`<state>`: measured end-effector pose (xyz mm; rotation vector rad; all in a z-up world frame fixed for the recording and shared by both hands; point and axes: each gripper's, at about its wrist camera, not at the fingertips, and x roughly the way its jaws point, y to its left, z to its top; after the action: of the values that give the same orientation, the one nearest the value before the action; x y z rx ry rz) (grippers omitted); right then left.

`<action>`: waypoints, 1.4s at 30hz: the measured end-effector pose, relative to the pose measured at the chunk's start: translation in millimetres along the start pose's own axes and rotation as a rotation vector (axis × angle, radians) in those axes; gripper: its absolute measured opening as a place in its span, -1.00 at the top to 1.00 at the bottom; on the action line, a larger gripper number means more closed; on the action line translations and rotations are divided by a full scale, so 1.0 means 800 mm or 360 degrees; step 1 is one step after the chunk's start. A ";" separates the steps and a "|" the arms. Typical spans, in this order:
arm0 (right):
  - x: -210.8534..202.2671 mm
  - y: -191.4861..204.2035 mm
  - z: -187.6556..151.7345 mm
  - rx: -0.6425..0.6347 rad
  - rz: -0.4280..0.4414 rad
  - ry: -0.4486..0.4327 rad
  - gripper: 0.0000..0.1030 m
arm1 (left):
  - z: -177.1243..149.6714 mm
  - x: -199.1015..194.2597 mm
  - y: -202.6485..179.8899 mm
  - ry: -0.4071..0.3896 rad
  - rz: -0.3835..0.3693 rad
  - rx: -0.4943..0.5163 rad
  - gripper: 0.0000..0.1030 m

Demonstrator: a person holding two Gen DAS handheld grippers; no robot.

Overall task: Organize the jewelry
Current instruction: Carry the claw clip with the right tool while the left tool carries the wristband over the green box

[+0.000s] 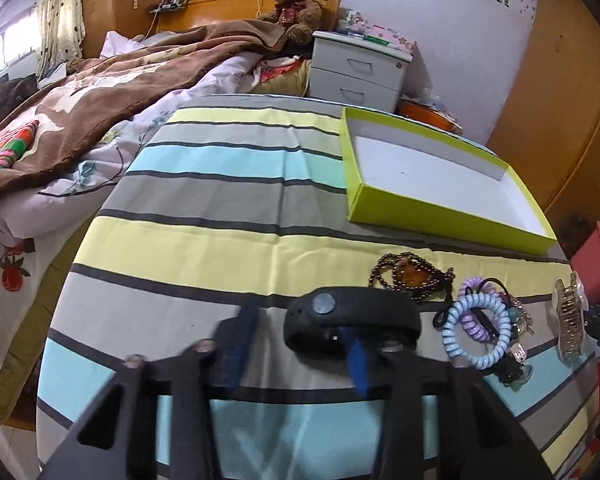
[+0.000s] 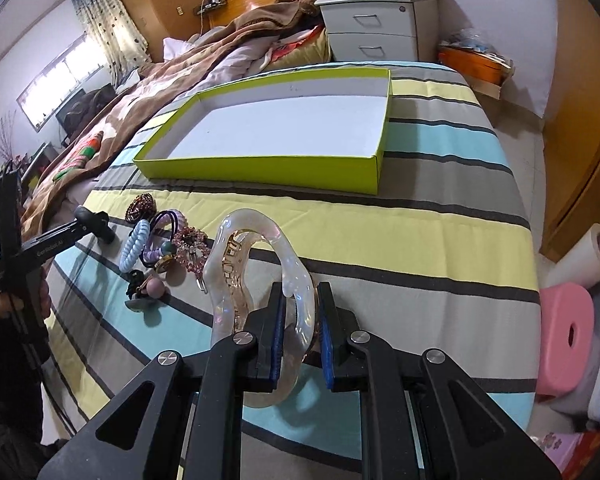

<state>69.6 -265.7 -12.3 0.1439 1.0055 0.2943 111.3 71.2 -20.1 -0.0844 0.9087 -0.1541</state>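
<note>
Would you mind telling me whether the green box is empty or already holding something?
Empty: the green box shows only its bare white floor in both views.

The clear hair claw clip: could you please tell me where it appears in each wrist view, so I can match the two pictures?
Left wrist view: the clear hair claw clip lies at the far right edge, right of the coiled hair ties.
Right wrist view: it fills the lower centre, between the right gripper's blue pads.
Shared landmark: the green box on the striped cloth, beyond the clip in both views.
</note>
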 end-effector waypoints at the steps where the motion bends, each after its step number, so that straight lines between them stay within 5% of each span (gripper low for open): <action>1: 0.000 0.000 -0.001 0.0005 0.0001 -0.0002 0.69 | 0.000 -0.001 -0.001 0.0000 -0.0005 0.0004 0.46; 8: -0.001 -0.001 -0.003 0.0018 -0.0006 -0.0018 0.69 | -0.003 -0.009 -0.002 -0.0013 0.0005 -0.0028 0.81; 25: -0.025 -0.001 0.003 0.0042 -0.0062 -0.0113 0.72 | 0.007 -0.034 -0.008 -0.0054 -0.0007 -0.0048 0.83; 42: -0.056 0.002 0.068 0.0054 -0.0133 -0.0208 0.72 | 0.064 -0.047 -0.036 -0.0091 -0.0066 -0.0004 0.83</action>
<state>93.1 -277.3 53.6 0.1496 0.8848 0.1891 126.2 50.0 45.0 -0.1094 0.8507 -0.1881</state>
